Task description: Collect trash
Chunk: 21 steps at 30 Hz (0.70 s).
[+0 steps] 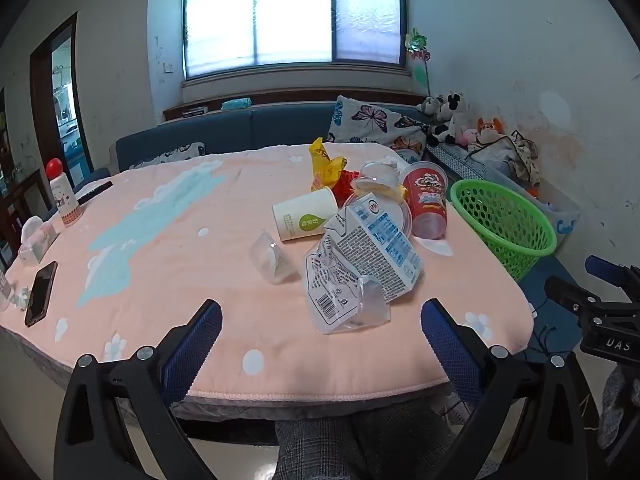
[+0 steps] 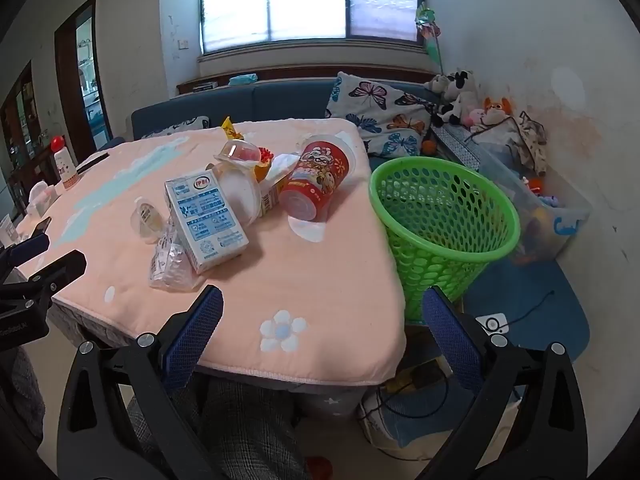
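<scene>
A black smartphone (image 1: pixel 40 293) at the table's left edge is seen well only from the left wrist; the green perforated plastic basket (image 2: pixel 444 216), beside the table's right corner, is shown whole only from the right wrist. On the pink quilted tablecloth (image 1: pixel 240 280) one blue-and-white milk carton (image 1: pixel 376 244), one red snack cup (image 1: pixel 427 204), one white paper cup (image 1: pixel 306 218) and one clear crumpled wrapper (image 1: pixel 336 300) are counted. The left gripper (image 1: pixel 320 340) and right gripper (image 2: pixel 322 322) are spread wide, nothing held.

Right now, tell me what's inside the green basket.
Nothing shows inside the green basket: in the right wrist view only its perforated inner wall is visible near the rim. Its bottom is hidden by the near wall, so trash lying deep inside cannot be ruled out.
</scene>
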Motion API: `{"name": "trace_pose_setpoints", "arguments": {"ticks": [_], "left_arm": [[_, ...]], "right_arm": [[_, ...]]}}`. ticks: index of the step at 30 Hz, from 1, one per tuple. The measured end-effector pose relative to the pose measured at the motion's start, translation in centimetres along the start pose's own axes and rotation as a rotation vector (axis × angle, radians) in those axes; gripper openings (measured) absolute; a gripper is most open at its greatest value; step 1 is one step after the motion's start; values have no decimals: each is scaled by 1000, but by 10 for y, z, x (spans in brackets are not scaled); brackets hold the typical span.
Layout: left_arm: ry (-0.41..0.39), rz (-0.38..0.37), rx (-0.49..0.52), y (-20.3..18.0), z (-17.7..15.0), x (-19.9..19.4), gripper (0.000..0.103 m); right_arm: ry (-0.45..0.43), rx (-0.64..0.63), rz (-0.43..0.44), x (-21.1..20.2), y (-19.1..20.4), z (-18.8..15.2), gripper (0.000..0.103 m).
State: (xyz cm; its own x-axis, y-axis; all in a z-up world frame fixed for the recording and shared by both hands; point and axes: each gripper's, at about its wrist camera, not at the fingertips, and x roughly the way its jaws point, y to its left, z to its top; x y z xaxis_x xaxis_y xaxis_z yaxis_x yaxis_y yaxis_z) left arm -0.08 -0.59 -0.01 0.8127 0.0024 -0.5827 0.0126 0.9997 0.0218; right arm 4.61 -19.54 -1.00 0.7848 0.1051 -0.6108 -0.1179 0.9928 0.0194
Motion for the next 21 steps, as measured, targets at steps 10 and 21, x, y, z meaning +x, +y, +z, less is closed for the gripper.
{"name": "trace_pose_setpoints", "arguments": {"ticks": [10, 21], "left_arm": [[4, -5, 1, 2, -2, -2, 97], [-1, -7, -1, -7, -9, -6, 97]], "right_arm": [[1, 4, 2, 0, -3, -3, 99], [1, 4, -3, 2, -2, -2, 99]]}}
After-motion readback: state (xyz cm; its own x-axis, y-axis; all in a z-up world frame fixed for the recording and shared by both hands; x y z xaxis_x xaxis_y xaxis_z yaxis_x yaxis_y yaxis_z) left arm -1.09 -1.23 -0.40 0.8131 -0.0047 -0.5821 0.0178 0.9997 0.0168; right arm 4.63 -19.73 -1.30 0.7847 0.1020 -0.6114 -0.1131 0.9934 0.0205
